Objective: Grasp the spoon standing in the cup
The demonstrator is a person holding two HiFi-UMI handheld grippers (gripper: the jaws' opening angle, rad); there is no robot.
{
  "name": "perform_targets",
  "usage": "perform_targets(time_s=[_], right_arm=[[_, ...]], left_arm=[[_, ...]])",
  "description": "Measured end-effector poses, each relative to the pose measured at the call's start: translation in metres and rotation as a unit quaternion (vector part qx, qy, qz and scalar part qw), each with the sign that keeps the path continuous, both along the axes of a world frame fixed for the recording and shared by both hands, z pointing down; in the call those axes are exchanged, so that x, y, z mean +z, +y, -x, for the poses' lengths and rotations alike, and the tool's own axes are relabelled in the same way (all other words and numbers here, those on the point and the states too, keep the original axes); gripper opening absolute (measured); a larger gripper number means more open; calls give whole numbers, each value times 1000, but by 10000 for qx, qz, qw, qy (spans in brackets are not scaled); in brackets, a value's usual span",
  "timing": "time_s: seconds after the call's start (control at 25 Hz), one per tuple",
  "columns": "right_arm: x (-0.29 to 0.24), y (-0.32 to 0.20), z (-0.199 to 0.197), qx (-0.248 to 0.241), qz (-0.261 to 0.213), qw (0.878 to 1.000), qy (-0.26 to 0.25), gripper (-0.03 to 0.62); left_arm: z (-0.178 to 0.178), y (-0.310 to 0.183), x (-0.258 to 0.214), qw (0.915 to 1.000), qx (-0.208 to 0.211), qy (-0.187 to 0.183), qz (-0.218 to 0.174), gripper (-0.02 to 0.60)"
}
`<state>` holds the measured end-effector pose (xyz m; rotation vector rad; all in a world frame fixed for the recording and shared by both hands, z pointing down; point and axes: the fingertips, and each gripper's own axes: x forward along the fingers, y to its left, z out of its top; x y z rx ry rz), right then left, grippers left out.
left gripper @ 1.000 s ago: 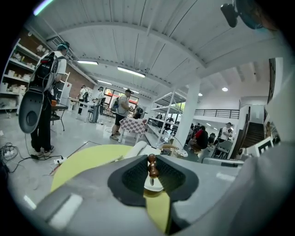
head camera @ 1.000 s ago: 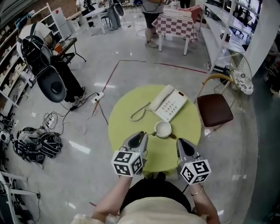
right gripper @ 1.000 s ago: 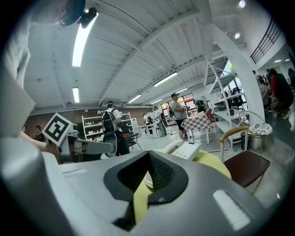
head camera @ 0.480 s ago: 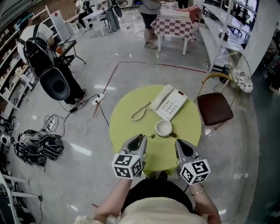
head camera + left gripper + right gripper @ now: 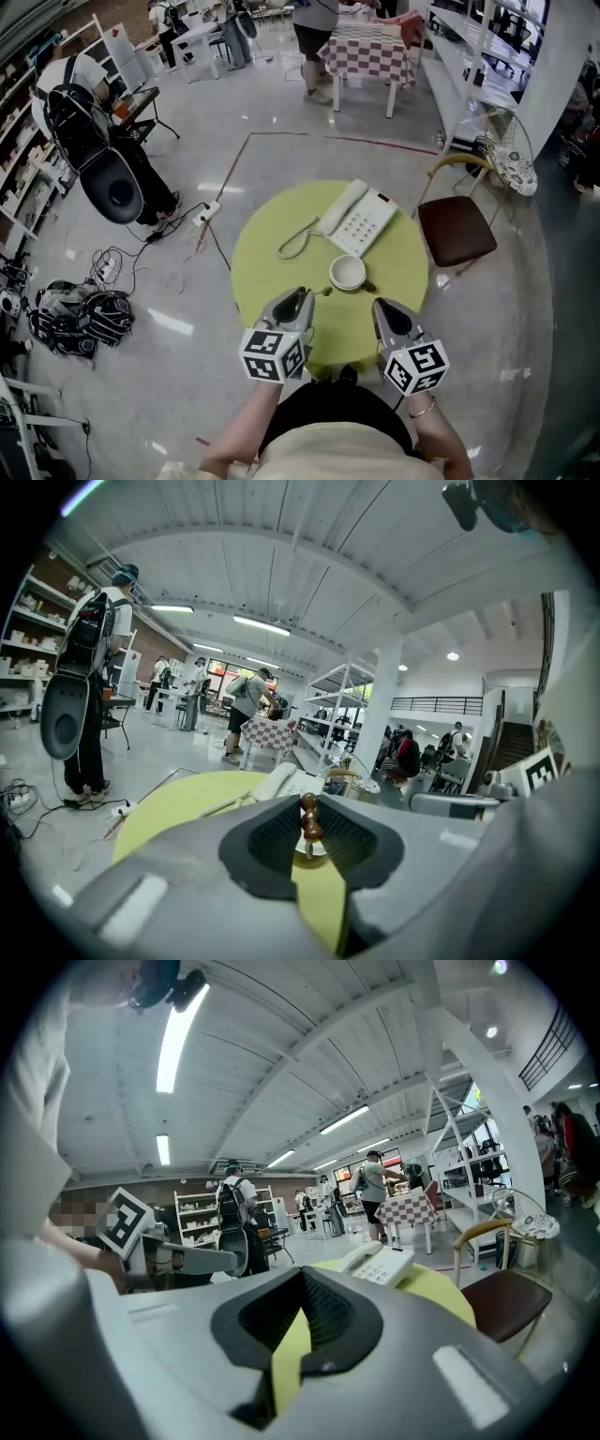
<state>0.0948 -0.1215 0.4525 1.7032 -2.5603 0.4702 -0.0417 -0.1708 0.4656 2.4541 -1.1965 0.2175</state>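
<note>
A white cup (image 5: 347, 273) stands on the round yellow-green table (image 5: 267, 267). A spoon (image 5: 324, 292) with a brown knobbed handle leans out of it to the left. My left gripper (image 5: 301, 294) hovers just short of that handle, jaws a narrow gap apart. In the left gripper view the spoon's knob (image 5: 307, 820) shows in line with the gap at the jaw tips, with the cup (image 5: 310, 848) behind it. My right gripper (image 5: 379, 306) hangs near the table's front edge, right of the cup, jaws slightly apart with nothing between them.
A white desk phone (image 5: 362, 221) with a coiled cord lies behind the cup. A brown chair (image 5: 457, 232) stands by the table's right side. Cables and a power strip (image 5: 204, 214) lie on the floor to the left. People stand at the back.
Both grippers keep their places by the cup. Only the head view has drifted slightly, and a person at the back has shifted.
</note>
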Motion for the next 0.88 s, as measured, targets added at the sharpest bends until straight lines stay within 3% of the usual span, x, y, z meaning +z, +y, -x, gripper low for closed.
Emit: perform_targets(time_s=[0.88], right_arm=[[6,2,4,56,2,10000,-54,-3]], left_arm=[[5,2,7,10000,-52,-74,4,55]])
